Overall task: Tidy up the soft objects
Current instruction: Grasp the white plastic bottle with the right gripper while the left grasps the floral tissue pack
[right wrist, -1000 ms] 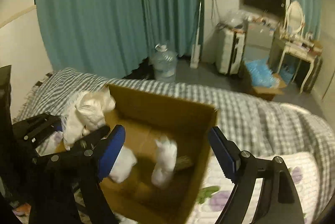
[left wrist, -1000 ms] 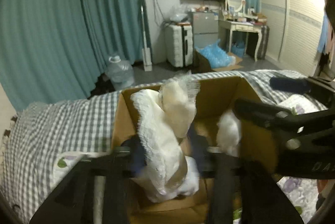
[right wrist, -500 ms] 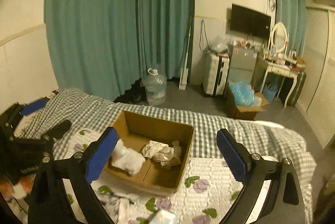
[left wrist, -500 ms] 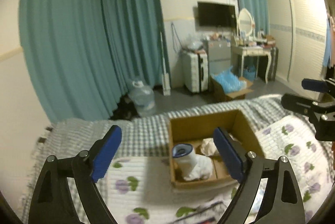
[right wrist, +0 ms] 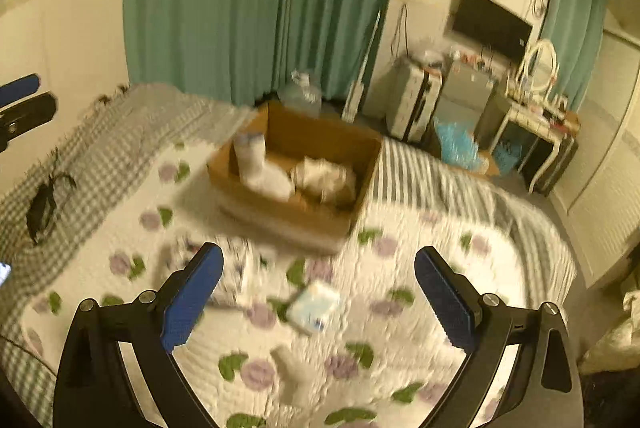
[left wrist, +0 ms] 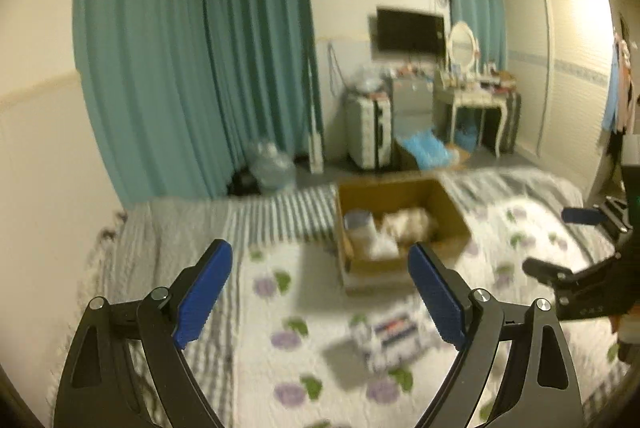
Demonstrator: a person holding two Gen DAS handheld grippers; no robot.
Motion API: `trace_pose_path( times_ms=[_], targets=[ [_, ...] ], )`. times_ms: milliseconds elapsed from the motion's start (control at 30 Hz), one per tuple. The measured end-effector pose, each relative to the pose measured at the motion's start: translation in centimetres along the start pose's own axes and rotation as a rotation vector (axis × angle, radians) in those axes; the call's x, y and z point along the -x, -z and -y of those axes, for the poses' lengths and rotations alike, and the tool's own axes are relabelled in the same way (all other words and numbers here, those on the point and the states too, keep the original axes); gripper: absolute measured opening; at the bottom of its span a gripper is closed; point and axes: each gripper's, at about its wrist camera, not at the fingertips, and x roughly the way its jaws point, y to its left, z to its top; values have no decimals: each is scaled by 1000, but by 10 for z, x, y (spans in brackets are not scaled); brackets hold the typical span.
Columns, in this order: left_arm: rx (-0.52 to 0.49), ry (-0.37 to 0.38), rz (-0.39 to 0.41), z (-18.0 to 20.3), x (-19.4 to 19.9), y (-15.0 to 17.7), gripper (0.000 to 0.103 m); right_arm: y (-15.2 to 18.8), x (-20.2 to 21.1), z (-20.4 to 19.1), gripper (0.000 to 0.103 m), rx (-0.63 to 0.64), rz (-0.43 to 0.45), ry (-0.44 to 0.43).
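An open cardboard box (left wrist: 452, 204) (right wrist: 280, 218) sits on the flowered quilt and holds white soft items (left wrist: 404, 224) (right wrist: 324, 176), one a white sock with a blue cuff (right wrist: 256, 164). My left gripper (left wrist: 320, 292) is open and empty, well back from the box. My right gripper (right wrist: 316, 292) is open and empty above the quilt. A striped cloth pack (left wrist: 390, 338) (right wrist: 232, 268), a small white-blue tissue pack (right wrist: 314, 306) and a white roll (right wrist: 296, 372) lie loose on the quilt in front of the box.
The bed has a flowered quilt (left wrist: 288, 308) over a grey checked blanket (right wrist: 96, 148). A black object (right wrist: 40, 204) lies on the blanket at left. Teal curtains, a water jug (right wrist: 300, 96), suitcase and dressing table stand beyond the bed.
Both grippers have pulled back and up from the box. The left gripper has let go of the white sock, which now lies in the box. More of the quilt shows.
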Motion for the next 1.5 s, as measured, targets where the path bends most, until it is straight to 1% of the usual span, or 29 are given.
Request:
trace_pose_path(
  times_ms=[67, 100, 167, 200, 233, 300, 367, 433, 500, 567, 600, 633, 667, 733, 800, 900, 967, 1067, 1100, 1233, 1300, 1400, 1500],
  targets=[
    [1, 3, -54, 3, -8, 23, 91, 21, -23, 1, 97, 1, -60, -9],
    [0, 4, -83, 6, -19, 38, 91, 33, -35, 2, 97, 2, -94, -17],
    [0, 4, -122, 13, -33, 59, 91, 52, -54, 3, 97, 2, -145, -25],
    [8, 13, -162, 18, -47, 74, 91, 65, -67, 4, 97, 9, -184, -26],
    [12, 22, -186, 24, -51, 83, 91, 73, -75, 4, 97, 16, -216, -23],
    [32, 66, -255, 34, -72, 104, 91, 92, -93, 4, 97, 29, -299, -36],
    [43, 99, -285, 46, -83, 117, 91, 103, -103, 3, 97, 44, -353, -48],
    [33, 116, -297, 56, -91, 125, 91, 112, -113, -1, 96, 67, -390, -49],
    [-2, 125, -306, 69, -98, 136, 91, 117, -124, -7, 90, 89, -428, -71],
    [-26, 132, -308, 74, -102, 145, 91, 122, -133, -14, 75, 112, -470, -91],
    [-38, 139, -313, 77, -106, 149, 91, 125, -139, -16, 72, 124, -490, -102],
    [-46, 146, -316, 76, -108, 151, 91, 129, -145, -18, 64, 133, -516, -114],
    [-53, 152, -316, 75, -111, 155, 91, 130, -148, -19, 51, 134, -529, -122],
    [-60, 149, -318, 72, -118, 161, 91, 135, -155, -19, 34, 132, -555, -122],
    [-71, 140, -323, 68, -125, 164, 91, 133, -152, -15, 33, 115, -539, -119],
    [-88, 123, -318, 63, -127, 167, 91, 120, -139, -4, 33, 59, -465, -124],
    [-84, 132, -318, 58, -128, 168, 91, 111, -129, 4, 33, 27, -416, -124],
    [-60, 148, -330, 50, -135, 169, 91, 104, -122, 9, 33, 7, -377, -111],
    [-54, 151, -335, 49, -138, 169, 90, 99, -123, 8, 33, 7, -377, -110],
    [-52, 183, -348, 50, -154, 170, 89, 100, -126, 7, 33, 16, -386, -110],
    [-73, 197, -335, 56, -160, 168, 89, 101, -127, 6, 33, 19, -393, -106],
    [-126, 192, -317, 66, -169, 166, 90, 101, -130, 5, 33, 16, -399, -104],
    [-137, 192, -312, 70, -177, 163, 89, 101, -131, 4, 33, 19, -403, -102]
  ],
)
